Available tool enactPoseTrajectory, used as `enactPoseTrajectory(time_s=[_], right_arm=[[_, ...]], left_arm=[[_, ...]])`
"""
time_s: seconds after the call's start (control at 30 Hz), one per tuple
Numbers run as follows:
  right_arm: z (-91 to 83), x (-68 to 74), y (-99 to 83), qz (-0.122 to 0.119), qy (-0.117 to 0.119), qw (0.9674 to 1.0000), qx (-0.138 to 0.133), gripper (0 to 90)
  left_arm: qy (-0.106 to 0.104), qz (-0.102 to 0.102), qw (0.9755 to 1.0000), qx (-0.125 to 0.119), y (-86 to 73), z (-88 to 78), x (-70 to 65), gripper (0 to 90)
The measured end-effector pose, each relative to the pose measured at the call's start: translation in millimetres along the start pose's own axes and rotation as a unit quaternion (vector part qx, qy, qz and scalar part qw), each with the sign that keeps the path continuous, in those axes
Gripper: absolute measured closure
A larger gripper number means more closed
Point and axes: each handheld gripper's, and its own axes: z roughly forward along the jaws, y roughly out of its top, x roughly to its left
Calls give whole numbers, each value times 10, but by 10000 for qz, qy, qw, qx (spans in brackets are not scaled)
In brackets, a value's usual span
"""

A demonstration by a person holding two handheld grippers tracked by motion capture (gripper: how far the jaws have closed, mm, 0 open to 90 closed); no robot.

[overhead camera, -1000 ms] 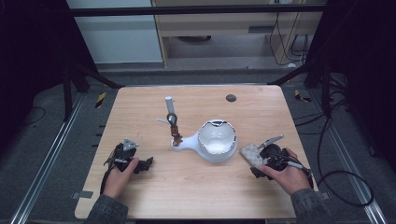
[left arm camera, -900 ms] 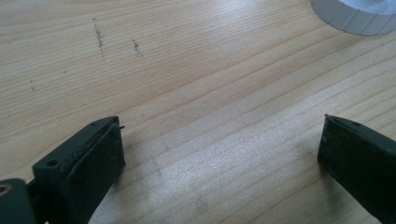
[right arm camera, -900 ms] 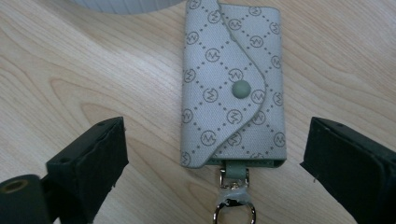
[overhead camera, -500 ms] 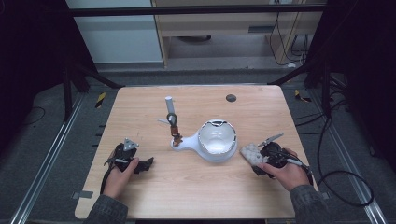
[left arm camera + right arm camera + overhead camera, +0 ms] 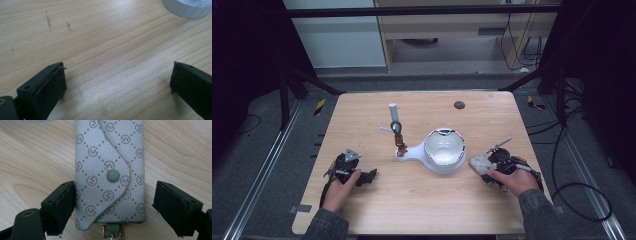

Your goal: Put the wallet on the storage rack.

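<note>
Pouch (image 5: 110, 172) between closing right tool (image 5: 113, 207) jaws

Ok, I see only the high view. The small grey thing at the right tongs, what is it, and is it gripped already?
Observer: A grey patterned pouch, its flap closed by a snap button.
Operator: And the grip?
Observer: Not yet. The right tongs have just been closing around it; one jaw is at its side, the other stands apart.
Operator: And the other side?
Observer: The left tongs are open over bare table, nothing between.
</note>
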Motion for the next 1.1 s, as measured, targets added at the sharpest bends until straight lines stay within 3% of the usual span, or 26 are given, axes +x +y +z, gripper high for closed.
enactPoseTrajectory(time_s=[0.4,0.53,0.77,1.1], right_arm=[[34,28,7,-104,53,9999,75,268],[-2,38,11,-316,-47,9995,74,296],[-248,96,24,-536,-92,9985,-1,305],[-697,253,166,-1089,-216,9933,-310,307]], left_arm=[[-21,17,10000,0,2,1,-5,0],[-25,19,10000,-1,2,2,-7,0],[-26,23,10000,0,2,2,-7,0],[-24,22,10000,3,2,1,-7,0]])
